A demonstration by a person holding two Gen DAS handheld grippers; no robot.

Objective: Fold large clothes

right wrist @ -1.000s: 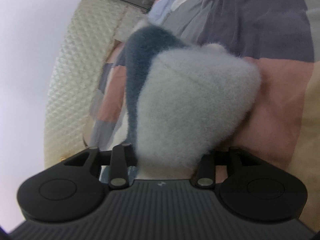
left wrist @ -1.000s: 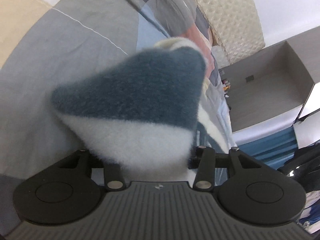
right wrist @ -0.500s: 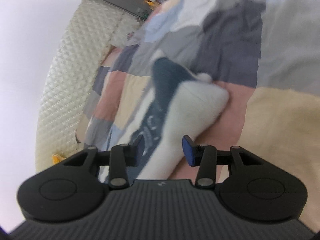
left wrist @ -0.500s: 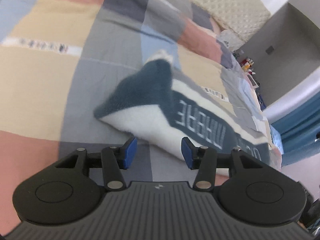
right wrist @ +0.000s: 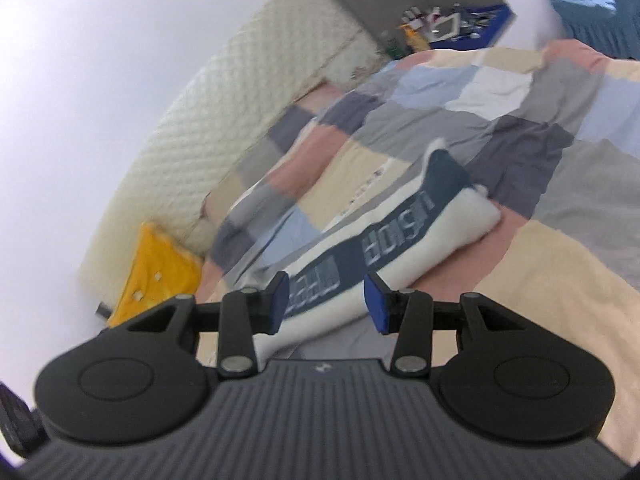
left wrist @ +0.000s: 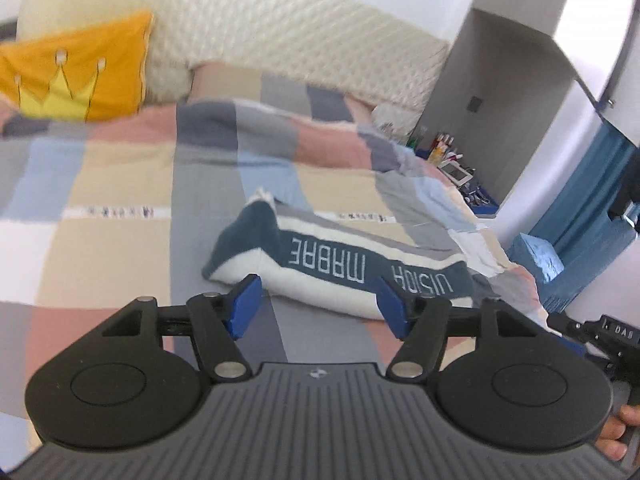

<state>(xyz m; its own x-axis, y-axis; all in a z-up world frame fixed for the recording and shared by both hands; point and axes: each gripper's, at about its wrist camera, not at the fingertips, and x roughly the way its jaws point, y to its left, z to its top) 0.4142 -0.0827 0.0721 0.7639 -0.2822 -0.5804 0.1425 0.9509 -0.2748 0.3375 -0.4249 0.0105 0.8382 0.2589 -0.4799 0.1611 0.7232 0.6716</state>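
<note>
Patchwork bed: folded fleece mid-frame, both tongs apart, empty; left just widened; regrasp ends evenly.

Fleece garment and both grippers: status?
Left gripper open, fingers just widened, nothing between. Right gripper open, empty. Fleece garment folded, lying on patchwork bed. Nothing in the way.

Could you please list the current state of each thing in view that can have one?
Fleece garment: folded into a long strip, lying on the bed, released.
Left gripper: open, jaws just widened, nothing between them.
Right gripper: open, empty.
Patchwork quilt: spread over the bed, slightly rumpled.
Yellow crown pillow: propped against the headboard.
</note>
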